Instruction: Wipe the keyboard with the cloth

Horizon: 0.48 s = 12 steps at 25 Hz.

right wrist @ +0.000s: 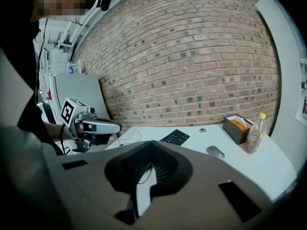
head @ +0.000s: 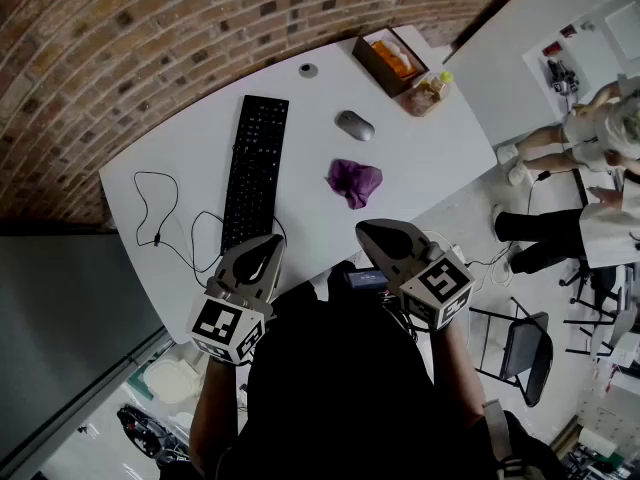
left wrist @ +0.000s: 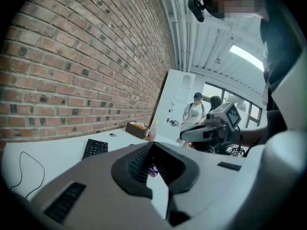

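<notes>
My right fingers (head: 388,238) closed, empty; left fingers (head: 260,258) look closed too. Cloth (head: 354,181) on surface (head: 420,168) right of keyboard (head: 255,168). Arriving closed, I'd just shove it toward the mouse (head: 355,125)

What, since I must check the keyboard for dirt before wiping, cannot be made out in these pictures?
Keyboard near end: head view, partly covered by the left gripper.
Dirt on its keys: too small in every view.
Cloth: left gripper view shows only a purple sliver past that gripper's body.
Box contents: head view, too small; only orange shows.
</notes>
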Tool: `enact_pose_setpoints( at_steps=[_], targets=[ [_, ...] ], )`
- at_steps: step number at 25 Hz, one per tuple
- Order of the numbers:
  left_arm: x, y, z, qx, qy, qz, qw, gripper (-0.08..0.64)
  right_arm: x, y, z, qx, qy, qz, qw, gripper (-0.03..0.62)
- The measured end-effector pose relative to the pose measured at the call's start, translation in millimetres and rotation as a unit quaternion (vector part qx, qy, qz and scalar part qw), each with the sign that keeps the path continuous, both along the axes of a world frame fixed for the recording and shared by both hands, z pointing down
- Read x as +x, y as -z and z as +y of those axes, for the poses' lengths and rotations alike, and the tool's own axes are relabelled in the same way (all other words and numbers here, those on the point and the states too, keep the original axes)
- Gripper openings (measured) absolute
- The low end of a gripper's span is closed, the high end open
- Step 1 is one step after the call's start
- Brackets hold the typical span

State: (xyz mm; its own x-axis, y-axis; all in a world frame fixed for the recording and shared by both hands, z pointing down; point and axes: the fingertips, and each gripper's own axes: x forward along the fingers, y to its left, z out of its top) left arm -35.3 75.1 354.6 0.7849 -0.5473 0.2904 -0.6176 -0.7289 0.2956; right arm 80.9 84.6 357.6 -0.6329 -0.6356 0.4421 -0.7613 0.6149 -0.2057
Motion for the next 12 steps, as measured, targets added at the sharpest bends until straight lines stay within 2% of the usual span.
enact_pose_setpoints(
  at_steps=[8, 12],
  targets=[
    [-17, -6, 3, -0.007, -0.006, 0.001, 1.0, 0.014, -10, -3, -4, -0.013, -0.038, -0.027, 0.999, 0.017],
    [-21, -12, 5, -0.013, -0.014, 0.004, 0.9998, 0.014, -15, -9, 0, -0.021, -0.044, -0.022, 0.999, 0.018]
  ],
)
